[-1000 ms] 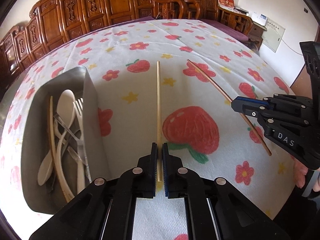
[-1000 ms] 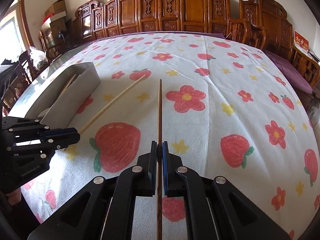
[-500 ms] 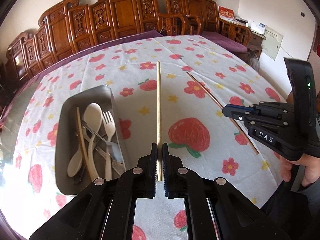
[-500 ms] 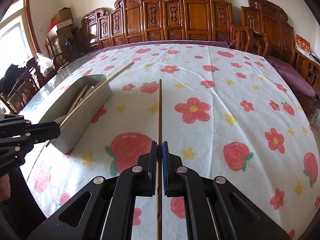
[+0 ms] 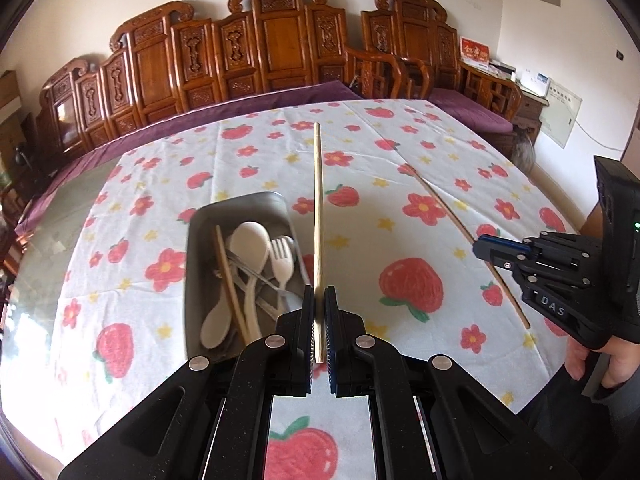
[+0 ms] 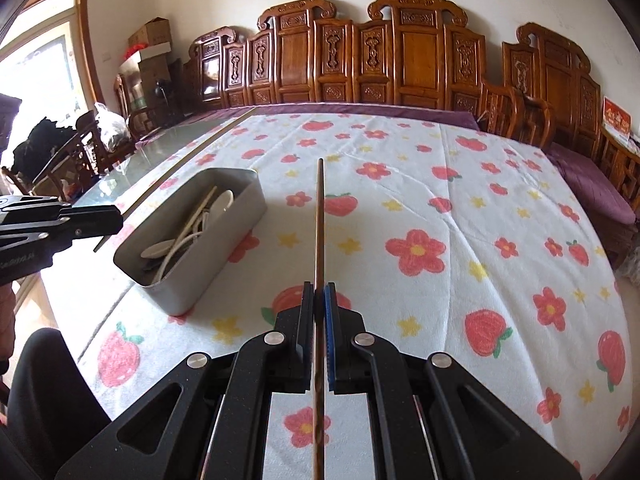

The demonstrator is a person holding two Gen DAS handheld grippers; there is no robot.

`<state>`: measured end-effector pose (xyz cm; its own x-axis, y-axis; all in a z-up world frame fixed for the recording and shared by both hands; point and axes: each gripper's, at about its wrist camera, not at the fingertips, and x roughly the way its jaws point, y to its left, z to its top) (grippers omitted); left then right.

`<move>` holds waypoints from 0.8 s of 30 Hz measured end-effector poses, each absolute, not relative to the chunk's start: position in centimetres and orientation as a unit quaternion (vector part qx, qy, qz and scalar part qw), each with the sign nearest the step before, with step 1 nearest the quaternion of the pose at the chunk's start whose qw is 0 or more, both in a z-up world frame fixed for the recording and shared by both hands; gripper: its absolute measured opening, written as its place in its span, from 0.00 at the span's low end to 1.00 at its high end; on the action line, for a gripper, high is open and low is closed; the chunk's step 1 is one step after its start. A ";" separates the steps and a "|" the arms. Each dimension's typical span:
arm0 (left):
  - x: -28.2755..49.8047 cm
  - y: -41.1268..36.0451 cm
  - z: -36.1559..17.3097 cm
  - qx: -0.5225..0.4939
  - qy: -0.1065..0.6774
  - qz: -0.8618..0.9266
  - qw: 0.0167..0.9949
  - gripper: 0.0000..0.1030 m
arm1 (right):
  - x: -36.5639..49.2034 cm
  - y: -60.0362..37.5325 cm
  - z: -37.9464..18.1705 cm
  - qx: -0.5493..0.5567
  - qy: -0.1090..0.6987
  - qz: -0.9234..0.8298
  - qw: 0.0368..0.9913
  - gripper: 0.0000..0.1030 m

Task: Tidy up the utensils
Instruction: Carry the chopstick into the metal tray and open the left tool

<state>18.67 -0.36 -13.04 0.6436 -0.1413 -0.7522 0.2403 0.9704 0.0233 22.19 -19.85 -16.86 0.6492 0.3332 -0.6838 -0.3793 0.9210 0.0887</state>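
The round table under its white cloth printed with red strawberries and flowers [image 5: 400, 184] fills most of both of my wrist views, with a row of carved brown wooden chairs [image 5: 280, 48] along the top of the frame behind it.

On the cloth stands the grey rectangular metal tray [image 5: 195, 280], left of centre in the left wrist view and also left of centre in the right wrist view [image 6: 224, 248]. Inside it I see a loose pile of utensils: a cream plastic spoon [image 5: 250, 240], a cream plastic fork [image 5: 282, 260] beside it, and a pale wooden chopstick [image 5: 228, 280] lying along the tray's left part. Some clear-handled pieces lie crossed beneath them; I cannot tell what they are.

My left gripper [image 5: 319, 320] at bottom centre is clenched on a light bamboo chopstick [image 5: 317, 200], which runs straight up the frame, just right of the tray and raised above the cloth.

My right gripper [image 6: 319, 320] is clamped on a dark brown wooden chopstick [image 6: 319, 220], pointing up the middle of its view, right of the tray. In the left wrist view this gripper [image 5: 486, 249] sits at the right edge with the dark chopstick [image 5: 440, 204] slanting to upper left.
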 end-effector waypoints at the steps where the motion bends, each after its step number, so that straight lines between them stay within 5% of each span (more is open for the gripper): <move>1: 18.7 0.3 -12.8 0.057 0.407 -0.100 0.906 0.04 | 22.1 -19.8 -16.6 -0.031 0.368 0.196 0.908 0.06; 24: 21.5 6.4 -18.2 0.027 0.473 -0.059 0.879 0.04 | 22.8 -15.9 -16.0 -0.052 0.377 0.220 0.898 0.06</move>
<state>21.45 6.41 -18.20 0.5458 -0.0771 -0.8343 0.1289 0.9916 -0.0073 22.75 -15.93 -16.01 0.6191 0.3552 -0.7004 -0.4336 0.8982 0.0722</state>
